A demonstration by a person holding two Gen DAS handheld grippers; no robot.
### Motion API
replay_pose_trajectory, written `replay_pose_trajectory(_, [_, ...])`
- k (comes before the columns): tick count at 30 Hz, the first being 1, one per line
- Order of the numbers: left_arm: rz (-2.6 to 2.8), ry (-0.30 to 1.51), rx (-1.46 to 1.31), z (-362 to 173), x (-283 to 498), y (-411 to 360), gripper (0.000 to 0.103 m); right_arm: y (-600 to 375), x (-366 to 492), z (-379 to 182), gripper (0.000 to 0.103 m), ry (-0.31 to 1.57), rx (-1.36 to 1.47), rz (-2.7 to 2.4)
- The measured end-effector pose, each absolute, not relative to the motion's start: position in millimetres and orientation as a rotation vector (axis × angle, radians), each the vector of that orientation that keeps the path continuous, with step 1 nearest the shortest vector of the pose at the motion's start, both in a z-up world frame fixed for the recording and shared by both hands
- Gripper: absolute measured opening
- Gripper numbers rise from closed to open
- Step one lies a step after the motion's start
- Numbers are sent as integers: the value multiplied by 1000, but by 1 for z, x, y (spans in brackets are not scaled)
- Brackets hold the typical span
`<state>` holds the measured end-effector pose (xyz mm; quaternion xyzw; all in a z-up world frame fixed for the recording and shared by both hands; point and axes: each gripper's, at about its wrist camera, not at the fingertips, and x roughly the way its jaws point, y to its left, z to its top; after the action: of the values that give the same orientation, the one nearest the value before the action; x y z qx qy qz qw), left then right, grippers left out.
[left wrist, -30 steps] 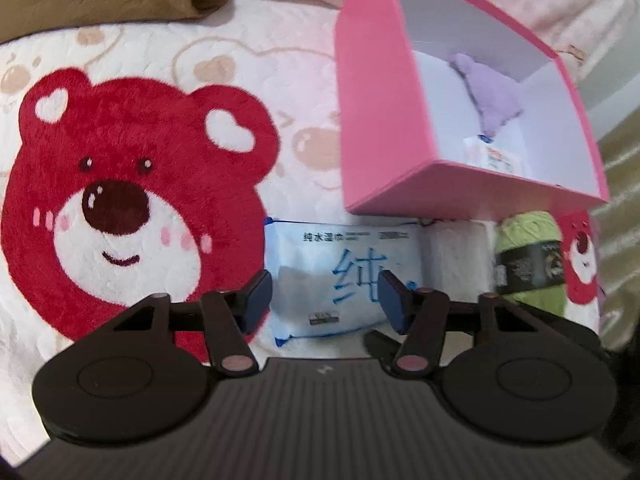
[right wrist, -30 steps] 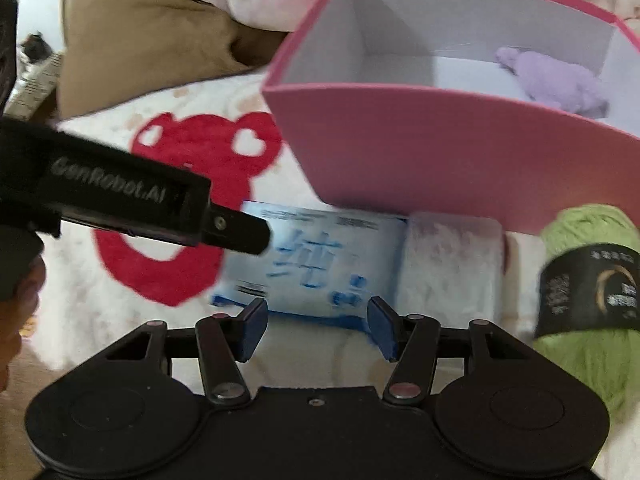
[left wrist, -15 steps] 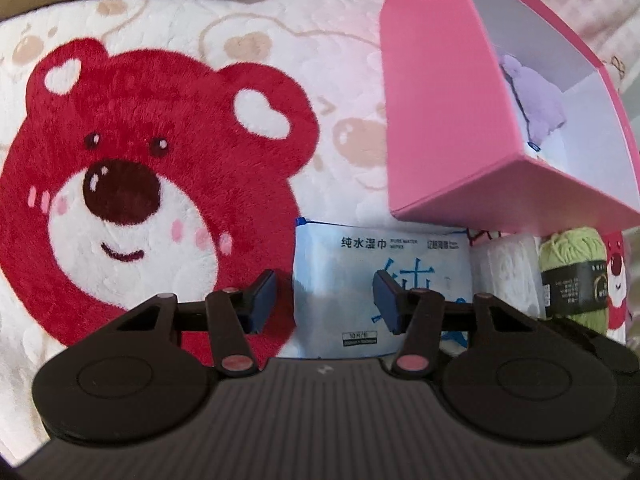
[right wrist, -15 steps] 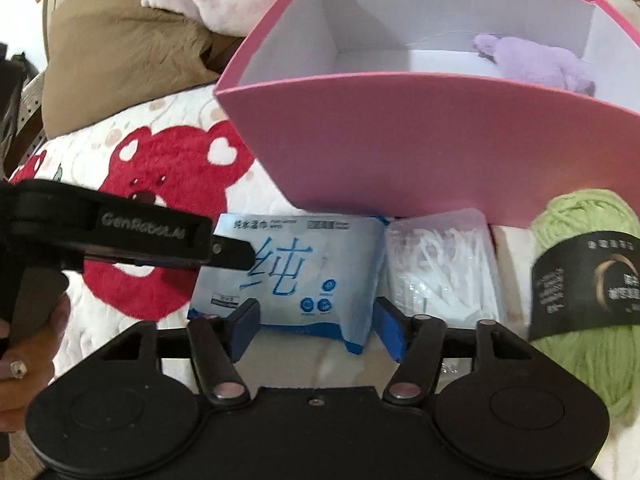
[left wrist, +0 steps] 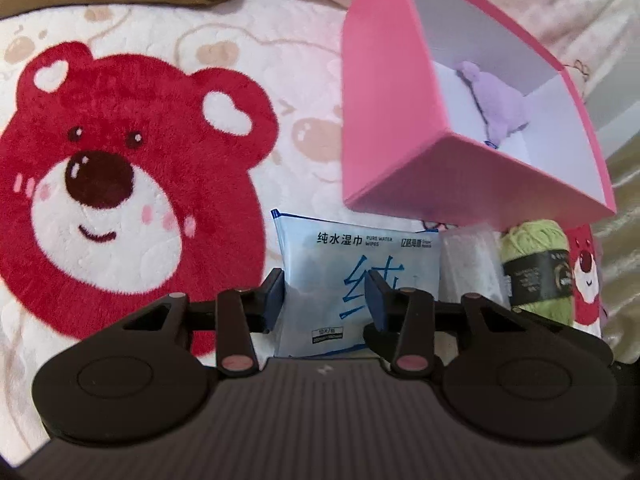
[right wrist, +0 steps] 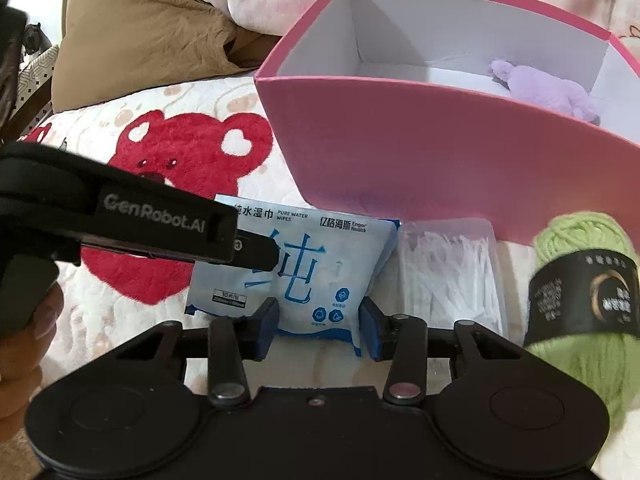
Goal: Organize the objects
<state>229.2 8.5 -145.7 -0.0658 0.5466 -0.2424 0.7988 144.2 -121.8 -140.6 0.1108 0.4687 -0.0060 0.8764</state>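
left claw (left wrist: 325,294): closing, jaws astride the left part of the wet wipes pack (left wrist: 356,280); pads not clearly pressing on it.
right claw (right wrist: 319,330): closing on the near edge of the same pack, whose lower edge sits between the blue pads (right wrist: 267,328); contact looks close but i cannot tell if it is firm.
wet wipes pack: lies flat on the bear-print blanket (left wrist: 120,184), just in front of the pink box (right wrist: 420,152).
clear box of floss picks (right wrist: 452,276): just right of the pack, touching it.
green yarn ball (right wrist: 580,296): right of the floss picks, black band around it.
pink box: open-topped, holds a purple plush toy (right wrist: 544,92).
brown pillow (right wrist: 136,44): behind the blanket.
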Motion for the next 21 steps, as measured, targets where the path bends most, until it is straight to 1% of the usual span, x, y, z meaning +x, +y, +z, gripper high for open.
replay_pose_trajectory(3, [-537, 1159, -105, -134, 214, 6, 42, -122, 134, -130, 49, 980, 238, -11])
replay_pose_trajectory(7, [-585, 1137, -104, -115, 192, 6, 42, -121, 112, -109, 62, 960, 233, -14])
replay_pose_trajectory(9, [-600, 1108, -85, -103, 180, 6, 42, -121, 103, -99, 64, 937, 221, -14])
replay_pose_trajectory(11, [-614, 1092, -94, -95, 170, 8, 42, -122, 93, -88, 67, 925, 223, -6])
replay_pose_trajectory(15, [-644, 1067, -123, -73, 153, 13, 42, -123, 74, -68, 68, 909, 205, 0])
replay_pose_trajectory(21, [-680, 1021, -93, -31, 136, 8, 42, -130, 55, -34, 68, 874, 201, 14])
